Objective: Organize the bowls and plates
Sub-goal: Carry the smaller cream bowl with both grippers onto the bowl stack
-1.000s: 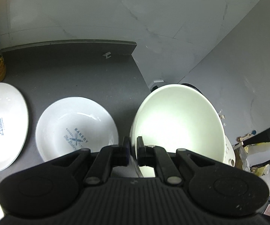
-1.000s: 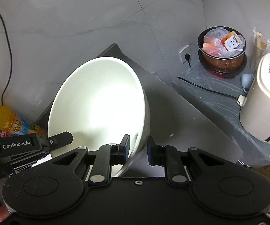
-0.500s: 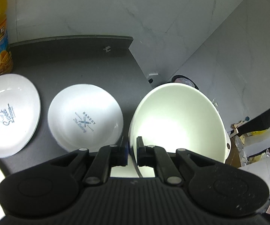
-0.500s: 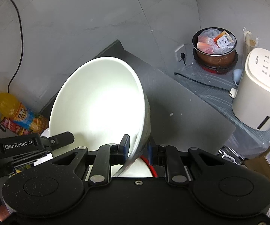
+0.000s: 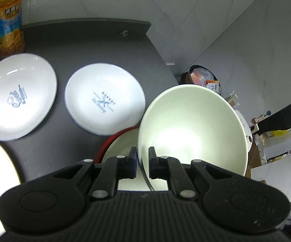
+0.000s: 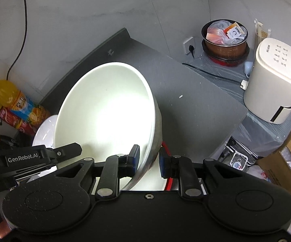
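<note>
Both grippers clamp one large white bowl (image 5: pixel 194 133) by its rim, holding it tilted above the dark table (image 5: pixel 89 46). The left gripper (image 5: pixel 142 162) pinches the rim's left edge, one finger inside, one outside. The right gripper (image 6: pixel 148 161) pinches the right edge likewise. Directly below the bowl sits a red-rimmed bowl (image 5: pixel 119 147). Two printed white plates (image 5: pixel 105 98) lie flat to the far left, beside an orange juice bottle (image 5: pixel 7 18).
</note>
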`<action>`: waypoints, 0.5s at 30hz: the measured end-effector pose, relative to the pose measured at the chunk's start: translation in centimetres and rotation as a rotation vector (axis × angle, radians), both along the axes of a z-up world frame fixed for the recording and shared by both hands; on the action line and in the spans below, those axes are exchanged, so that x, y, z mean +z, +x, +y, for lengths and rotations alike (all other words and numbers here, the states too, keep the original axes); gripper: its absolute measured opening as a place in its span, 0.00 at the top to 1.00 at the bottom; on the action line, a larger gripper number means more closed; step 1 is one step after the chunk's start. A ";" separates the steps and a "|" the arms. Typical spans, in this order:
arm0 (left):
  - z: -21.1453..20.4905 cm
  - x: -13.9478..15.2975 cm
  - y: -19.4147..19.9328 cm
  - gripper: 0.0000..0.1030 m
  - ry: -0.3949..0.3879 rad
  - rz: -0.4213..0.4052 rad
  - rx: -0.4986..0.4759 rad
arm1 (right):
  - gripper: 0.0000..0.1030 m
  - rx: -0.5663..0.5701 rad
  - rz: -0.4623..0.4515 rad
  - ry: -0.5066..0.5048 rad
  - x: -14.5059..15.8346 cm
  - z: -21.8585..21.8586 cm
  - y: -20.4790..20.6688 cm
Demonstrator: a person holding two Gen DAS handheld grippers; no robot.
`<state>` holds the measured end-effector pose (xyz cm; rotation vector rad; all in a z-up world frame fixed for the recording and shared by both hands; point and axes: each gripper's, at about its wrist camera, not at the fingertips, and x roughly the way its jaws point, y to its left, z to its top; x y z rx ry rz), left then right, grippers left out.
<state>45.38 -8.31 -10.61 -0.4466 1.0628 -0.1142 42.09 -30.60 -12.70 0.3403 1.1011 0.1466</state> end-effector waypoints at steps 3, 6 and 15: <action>0.4 -0.3 -0.5 0.93 -0.003 0.009 0.000 | 0.80 -0.001 0.007 -0.002 -0.3 0.2 -0.5; 0.6 -0.5 -0.9 0.93 -0.002 0.013 -0.001 | 0.80 -0.002 0.015 -0.002 -0.5 0.5 -1.0; 1.0 -1.9 -1.5 0.93 0.012 0.040 -0.007 | 0.80 -0.010 0.042 -0.009 -1.8 0.9 -1.8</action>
